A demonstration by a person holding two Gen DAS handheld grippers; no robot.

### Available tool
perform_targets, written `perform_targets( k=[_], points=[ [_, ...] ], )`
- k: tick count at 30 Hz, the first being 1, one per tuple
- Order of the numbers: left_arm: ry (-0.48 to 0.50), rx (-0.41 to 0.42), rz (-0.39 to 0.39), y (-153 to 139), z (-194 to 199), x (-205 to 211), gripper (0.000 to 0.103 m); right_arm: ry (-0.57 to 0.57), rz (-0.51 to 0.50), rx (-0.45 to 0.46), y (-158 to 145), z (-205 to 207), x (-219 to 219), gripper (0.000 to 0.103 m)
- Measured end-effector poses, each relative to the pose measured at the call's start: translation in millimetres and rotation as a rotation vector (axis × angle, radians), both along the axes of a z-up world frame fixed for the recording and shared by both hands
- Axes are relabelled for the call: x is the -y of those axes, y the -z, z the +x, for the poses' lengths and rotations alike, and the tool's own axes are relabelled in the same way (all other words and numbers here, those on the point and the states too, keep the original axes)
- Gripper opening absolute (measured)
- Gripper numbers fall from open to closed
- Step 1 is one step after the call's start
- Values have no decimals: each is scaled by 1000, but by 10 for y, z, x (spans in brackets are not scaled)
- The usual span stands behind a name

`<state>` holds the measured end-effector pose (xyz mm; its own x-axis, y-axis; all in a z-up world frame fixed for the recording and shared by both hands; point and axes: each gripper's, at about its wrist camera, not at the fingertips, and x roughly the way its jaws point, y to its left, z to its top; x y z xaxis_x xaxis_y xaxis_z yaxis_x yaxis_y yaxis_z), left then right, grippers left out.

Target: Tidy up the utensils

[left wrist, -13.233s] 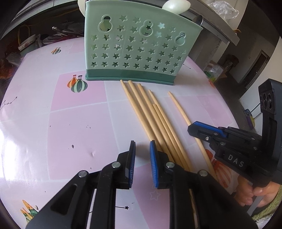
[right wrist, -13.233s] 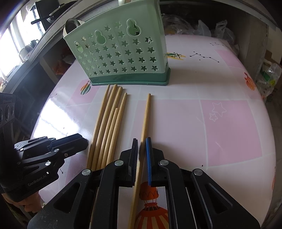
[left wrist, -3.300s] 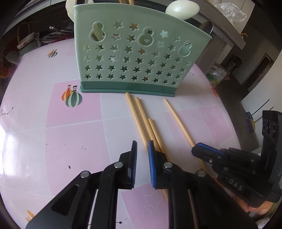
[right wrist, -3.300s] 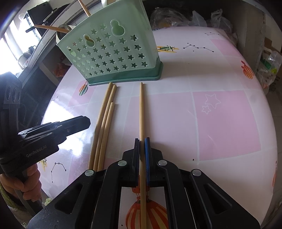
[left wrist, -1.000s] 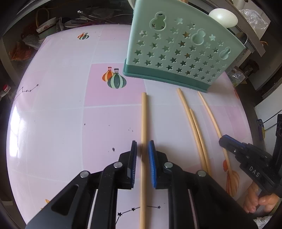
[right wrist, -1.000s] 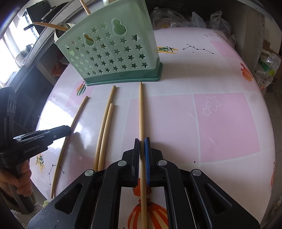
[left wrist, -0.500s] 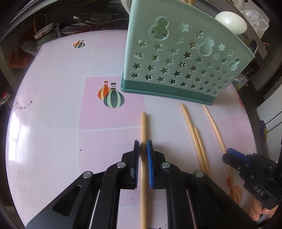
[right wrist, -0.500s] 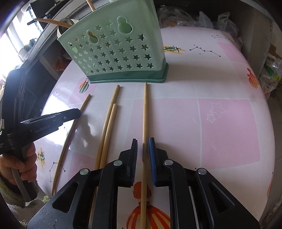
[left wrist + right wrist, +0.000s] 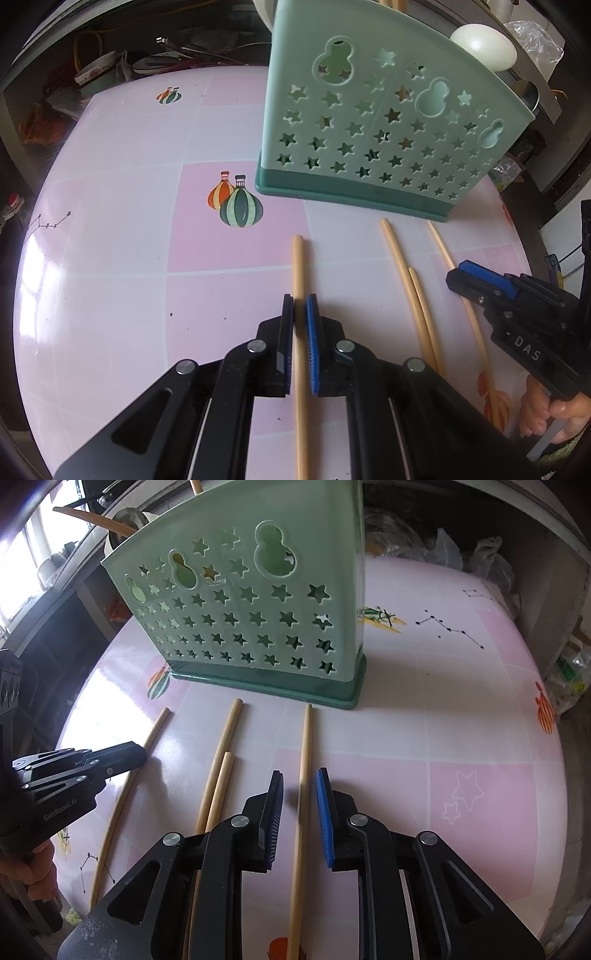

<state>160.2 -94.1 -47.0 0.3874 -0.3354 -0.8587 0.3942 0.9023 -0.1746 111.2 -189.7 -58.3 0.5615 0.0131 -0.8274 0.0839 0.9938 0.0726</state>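
Bamboo fills my left gripper: its blue pads press together on one chopstick, whose tip points at the green utensil holder. My right gripper stands parted, jaws astride a second chopstick without pinching it; that stick lies flat on the pink table, its far end just short of the holder's base. Between the two grippers, two more chopsticks lie side by side. Above the holder's rim a pale spoon pokes out.
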Motion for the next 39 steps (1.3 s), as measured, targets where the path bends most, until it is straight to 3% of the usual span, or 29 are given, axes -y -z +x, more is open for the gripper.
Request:
perform_targets(
  k=[4,15,22,39],
  points=[
    [10,7,11,-7,-12,12,7,0,-36,8,-10,53,-33,10],
    [49,48,99,-36,28,187,7,-3,-59,11,22,26,-128,9],
    [54,85,157,-52,15,308,7,3,-57,16,27,1,-129,4],
    [53,100,172,-63,-21,343,7,8,-45,1,10,-54,-123,4]
  ],
)
